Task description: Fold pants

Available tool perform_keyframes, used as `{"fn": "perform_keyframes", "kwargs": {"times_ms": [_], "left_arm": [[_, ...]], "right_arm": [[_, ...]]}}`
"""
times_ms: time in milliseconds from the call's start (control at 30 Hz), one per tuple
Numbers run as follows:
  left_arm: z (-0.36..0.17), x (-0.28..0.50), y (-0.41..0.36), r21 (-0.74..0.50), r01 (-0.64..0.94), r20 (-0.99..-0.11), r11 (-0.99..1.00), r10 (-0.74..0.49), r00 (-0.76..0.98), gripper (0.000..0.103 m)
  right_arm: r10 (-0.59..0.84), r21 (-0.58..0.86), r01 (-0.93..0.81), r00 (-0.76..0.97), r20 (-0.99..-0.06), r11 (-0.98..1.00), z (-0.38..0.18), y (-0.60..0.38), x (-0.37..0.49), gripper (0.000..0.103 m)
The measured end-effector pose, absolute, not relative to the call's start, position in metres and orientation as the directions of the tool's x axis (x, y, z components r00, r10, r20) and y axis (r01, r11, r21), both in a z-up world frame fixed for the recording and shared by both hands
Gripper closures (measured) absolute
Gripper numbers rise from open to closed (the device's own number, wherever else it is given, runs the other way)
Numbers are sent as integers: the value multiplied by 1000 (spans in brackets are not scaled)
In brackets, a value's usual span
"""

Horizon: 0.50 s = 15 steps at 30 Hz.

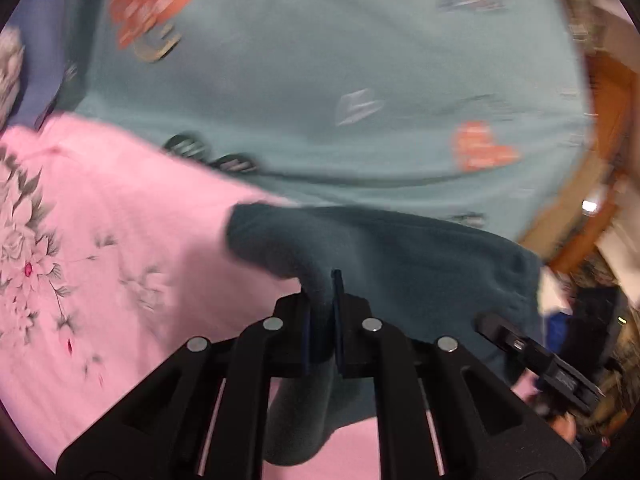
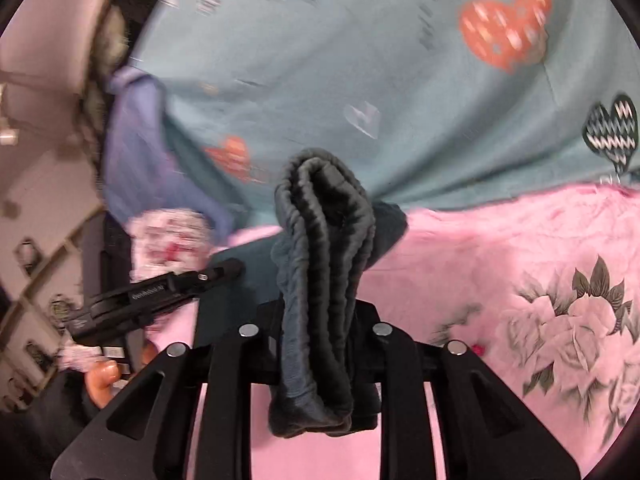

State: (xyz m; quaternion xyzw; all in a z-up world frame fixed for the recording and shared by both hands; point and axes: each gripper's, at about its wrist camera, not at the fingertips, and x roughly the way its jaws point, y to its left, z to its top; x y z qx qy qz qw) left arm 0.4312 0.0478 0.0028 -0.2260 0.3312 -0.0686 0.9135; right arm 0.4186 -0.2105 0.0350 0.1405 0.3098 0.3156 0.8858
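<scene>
The dark teal pants (image 1: 400, 264) hang between my two grippers above the bed. My left gripper (image 1: 322, 292) is shut on a fold of the pants' cloth, which drapes down between its fingers. My right gripper (image 2: 320, 308) is shut on the gathered elastic waistband (image 2: 324, 240), bunched in thick ribbed folds that hang over the jaws. The right gripper shows in the left wrist view (image 1: 536, 360) at the lower right, and the left gripper shows in the right wrist view (image 2: 160, 292) at the left. Both views are motion-blurred.
A pink floral blanket (image 1: 100, 260) lies under the pants, also in the right wrist view (image 2: 520, 280). Behind it lies a light teal sheet with hearts (image 1: 320, 60). A wooden bed frame (image 1: 608, 128) runs at the right. A lilac cloth (image 2: 136, 152) lies at the left.
</scene>
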Motion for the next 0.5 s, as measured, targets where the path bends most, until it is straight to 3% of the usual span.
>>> {"fn": "perform_keyframes", "kwargs": {"times_ms": [67,100,200,267,333,433,500], "left_arm": [[-49,460,78,-520,-167,-651,838,-261,713,94],[-62,461,90,-569,-183,-644,802,-296,705,92],[-49,443,99,-537,-136,-605,833,-267,750,72],[-32,426,99,-502,-131,-585,855,-223,780,41],[-17,411,90,-484,-95,-545,870,-214,810,30],[-13,416,60,-420,-28,-576,907,-243,780,25],[-33,438,42,-305,-87,-686,948,-156,711,26]], "right_arm": [[506,388,-327,608,-612,862,-13,-210,456,65],[453,357,-281,610,-650,891,-28,-215,464,64],[387,308,-243,688,-614,920,-33,-234,456,51],[376,334,-212,732,-569,918,-25,-246,448,51],[387,341,-224,743,-546,913,-15,-242,445,51],[487,342,-350,689,-537,872,-6,-204,450,52],[431,266,-341,654,-622,902,-18,-179,469,54]]}}
